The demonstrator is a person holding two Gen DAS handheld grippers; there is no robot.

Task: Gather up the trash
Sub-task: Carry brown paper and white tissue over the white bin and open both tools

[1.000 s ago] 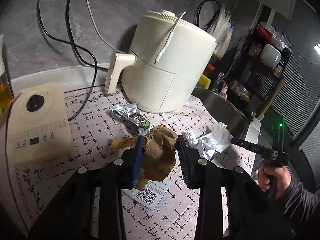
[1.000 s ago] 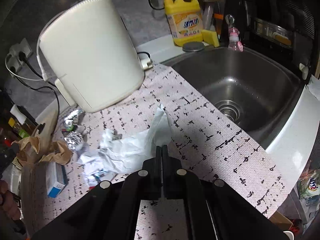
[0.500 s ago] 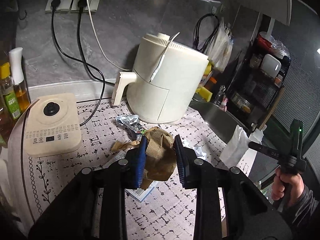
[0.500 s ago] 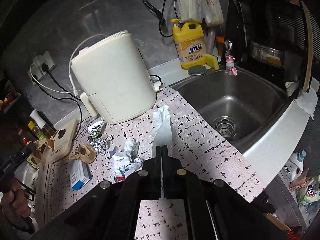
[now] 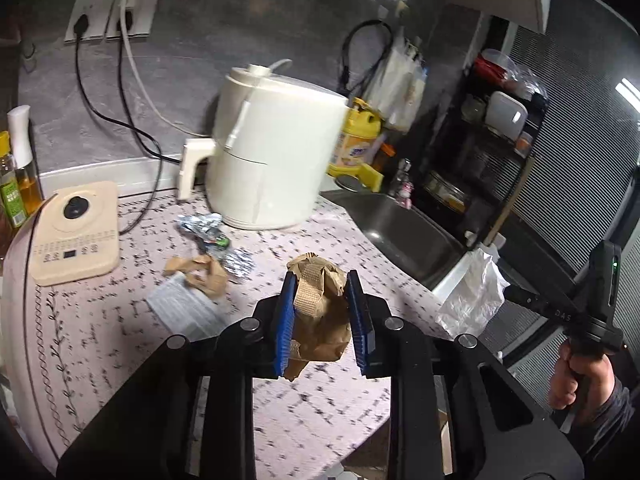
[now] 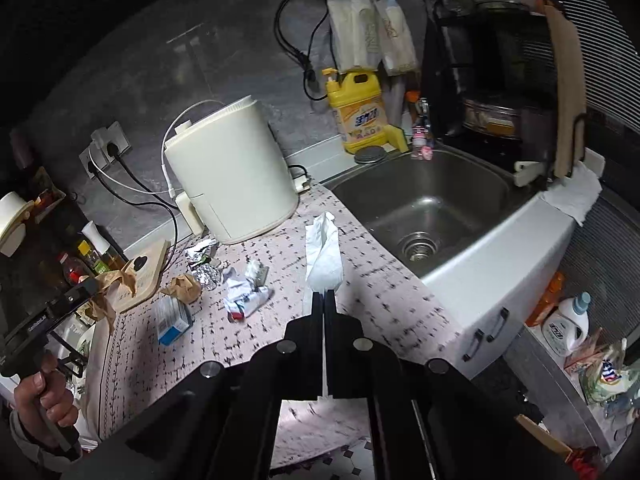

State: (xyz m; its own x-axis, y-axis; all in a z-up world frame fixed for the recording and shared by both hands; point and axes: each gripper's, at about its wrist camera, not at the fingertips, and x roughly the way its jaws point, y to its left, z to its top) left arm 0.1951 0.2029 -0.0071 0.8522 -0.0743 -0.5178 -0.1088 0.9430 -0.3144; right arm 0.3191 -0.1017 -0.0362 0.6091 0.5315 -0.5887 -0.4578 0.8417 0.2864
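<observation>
My left gripper [image 5: 320, 292] is lifted above the patterned counter, and its blue pads press on a crumpled brown paper bag [image 5: 320, 316] while the jaws are still closing. My right gripper [image 6: 324, 296] is shut on a white tissue [image 6: 323, 256], which sticks up from its tips; the tissue [image 5: 472, 300] also shows at the right of the left wrist view. On the counter lie another brown paper scrap [image 5: 204, 276], foil wrappers [image 5: 200, 224], a crumpled white wrapper [image 6: 244, 296] and a small blue box [image 6: 172, 318].
A cream air fryer [image 5: 272, 152] stands at the back of the counter, and its cords run to wall sockets. A beige appliance [image 5: 76, 232] and oil bottles [image 5: 16, 176] sit at the left. The steel sink [image 6: 420, 200] and a yellow detergent bottle [image 6: 360, 112] lie to the right.
Both grippers rose and drew back from the counter, each carrying its piece. The left jaws narrowed on the brown paper bag. The tissue came up off the trash pile.
</observation>
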